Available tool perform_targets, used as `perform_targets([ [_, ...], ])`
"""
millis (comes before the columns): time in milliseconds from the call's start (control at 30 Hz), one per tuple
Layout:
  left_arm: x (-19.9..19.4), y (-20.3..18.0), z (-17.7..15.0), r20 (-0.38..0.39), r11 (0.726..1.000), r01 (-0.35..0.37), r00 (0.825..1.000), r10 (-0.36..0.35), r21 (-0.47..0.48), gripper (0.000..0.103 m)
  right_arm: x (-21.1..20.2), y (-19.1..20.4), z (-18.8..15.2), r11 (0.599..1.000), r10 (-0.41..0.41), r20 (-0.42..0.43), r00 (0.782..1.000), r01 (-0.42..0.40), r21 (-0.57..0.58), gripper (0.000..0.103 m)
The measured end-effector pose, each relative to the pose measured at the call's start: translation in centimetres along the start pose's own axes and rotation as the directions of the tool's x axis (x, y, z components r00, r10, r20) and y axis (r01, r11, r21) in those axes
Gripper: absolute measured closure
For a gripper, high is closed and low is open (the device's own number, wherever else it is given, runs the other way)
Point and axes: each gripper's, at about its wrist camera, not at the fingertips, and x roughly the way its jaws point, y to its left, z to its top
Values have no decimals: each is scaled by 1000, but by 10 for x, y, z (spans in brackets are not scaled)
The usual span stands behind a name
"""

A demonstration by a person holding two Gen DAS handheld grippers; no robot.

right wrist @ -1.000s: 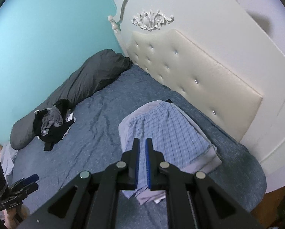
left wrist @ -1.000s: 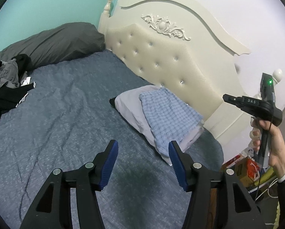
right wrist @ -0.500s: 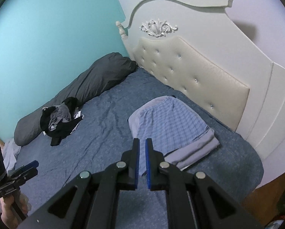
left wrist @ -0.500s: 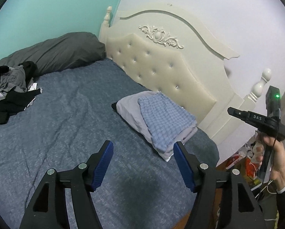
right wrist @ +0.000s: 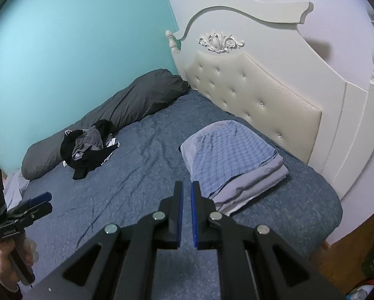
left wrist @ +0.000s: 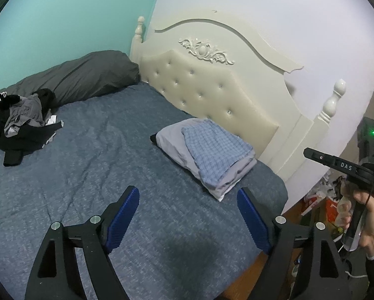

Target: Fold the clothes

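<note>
Change since the earlier frames: both cameras have drawn back from the bed, so the folded stack sits smaller and higher in each view, and more of the headboard and floor has come in at the right.

Item 1, nearest. Left gripper (left wrist: 188,200), bottom centre of the left wrist view: jaws spread wide and opening further, nothing between the blue pads, only bedsheet beneath.

Item 2. Right gripper (right wrist: 186,200), bottom centre of the right wrist view: pads pressed almost together, nothing pinched. It also shows at the right edge of the left wrist view, carried by a hand (left wrist: 367,221).

Item 3. Folded stack (right wrist: 233,161), centre right, on the blue-grey bedsheet (right wrist: 142,175) near the tufted headboard (right wrist: 257,95). Top layer a blue checked garment (left wrist: 217,155), laid over pale lilac-grey layers whose edges step out at the near end. Outline roughly rectangular, top slightly rumpled. Judged done.

Item 4. Unfolded pile (left wrist: 19,127), far left of the left wrist view, well apart from the stack: black and grey garments tangled together, a white tag or trim showing. Lies just beside the long dark grey pillow (left wrist: 87,75) against the teal wall. Judged still to be folded; count of pieces cannot be told.

Progress: part done, with both grippers free for the next garment.
</note>
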Motion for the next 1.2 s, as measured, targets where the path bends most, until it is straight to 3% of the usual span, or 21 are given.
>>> perform_targets([
  [133,-11,-3,-4,5,1000,1,1000,-1,7,17,-9,8,-14,1000,-4,-1,1000,4,-4,96],
  [167,-15,-4,-5,9,1000,2,1000,-2,9,13,-11,10,-17,1000,-4,-3,1000,4,-5,91],
  [200,-18,-5,-7,14,1000,2,1000,-2,10,8,-13,12,-20,1000,-5,-5,1000,5,-6,76],
  [267,-24,-7,-10,24,1000,0,1000,0,17,7,-17,17,-27,1000,-8,-3,1000,8,-10,58],
  [300,-26,-8,-12,25,1000,0,1000,0,22,7,-21,20,-31,1000,-11,9,1000,11,-16,54],
  [633,-41,-11,-27,25,1000,-5,1000,4,22,5,-47,40,-63,1000,-29,22,999,29,-2,53],
  [767,-50,-15,-34,43,999,-8,999,6,34,0,-55,49,-75,999,-44,21,999,44,-14,39],
  [867,-57,-18,-37,50,999,-9,999,7,46,0,-62,57,-82,998,-48,28,998,48,-26,38],
  [1000,-64,-21,-43,44,998,-10,999,7,57,0,-70,66,-90,999,-42,31,999,43,-32,25],
  [1200,-73,-21,-50,52,998,-22,998,19,51,0,-79,78,-99,997,-45,42,998,47,-54,17],
])
